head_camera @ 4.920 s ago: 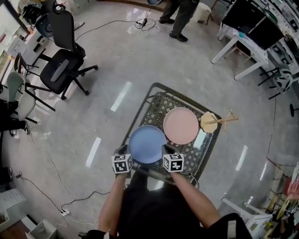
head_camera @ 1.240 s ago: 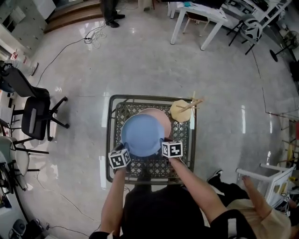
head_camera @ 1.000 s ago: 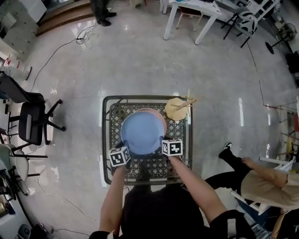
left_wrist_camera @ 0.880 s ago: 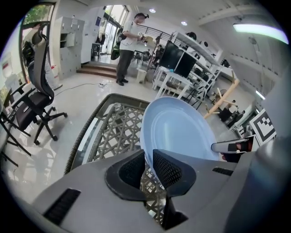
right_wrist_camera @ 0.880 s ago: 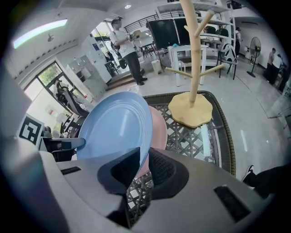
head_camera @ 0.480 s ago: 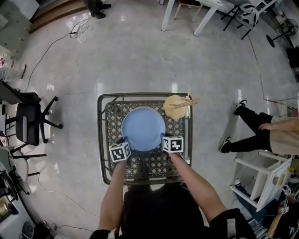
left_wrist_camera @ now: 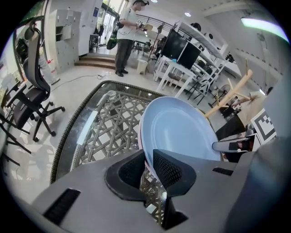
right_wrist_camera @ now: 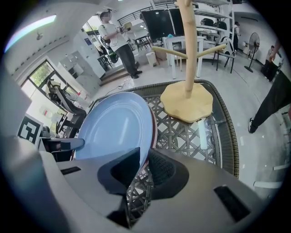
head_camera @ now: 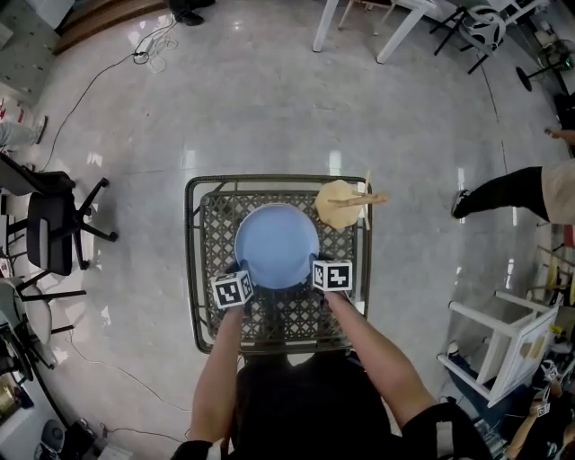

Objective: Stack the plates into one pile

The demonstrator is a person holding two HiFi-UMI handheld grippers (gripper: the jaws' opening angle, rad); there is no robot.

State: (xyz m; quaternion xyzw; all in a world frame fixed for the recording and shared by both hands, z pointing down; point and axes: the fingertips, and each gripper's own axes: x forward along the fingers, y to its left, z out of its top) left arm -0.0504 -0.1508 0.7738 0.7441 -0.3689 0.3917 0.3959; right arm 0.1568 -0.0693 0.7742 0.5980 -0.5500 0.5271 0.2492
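A blue plate [head_camera: 277,244] lies over the pink plate on the wicker table [head_camera: 192,269]; from the head view the pink one is fully covered. Its pink rim [left_wrist_camera: 139,139] shows just under the blue plate [left_wrist_camera: 182,129] in the left gripper view, and as a pink edge [right_wrist_camera: 154,125] beside the blue plate [right_wrist_camera: 113,127] in the right gripper view. My left gripper [head_camera: 244,275] [left_wrist_camera: 148,161] is shut on the blue plate's near left rim. My right gripper [head_camera: 317,266] [right_wrist_camera: 143,166] is shut on its near right rim.
A wooden peg stand [head_camera: 342,203] [right_wrist_camera: 186,98] stands at the table's far right corner, close to the plates. An office chair [head_camera: 49,235] is on the left, white desks [head_camera: 395,22] at the back, a white rack [head_camera: 490,346] on the right. A person's leg [head_camera: 512,189] crosses on the right.
The blue plate, held by both grippers, has moved right and away over the pink plate and now hides it. A person has walked past on the right.
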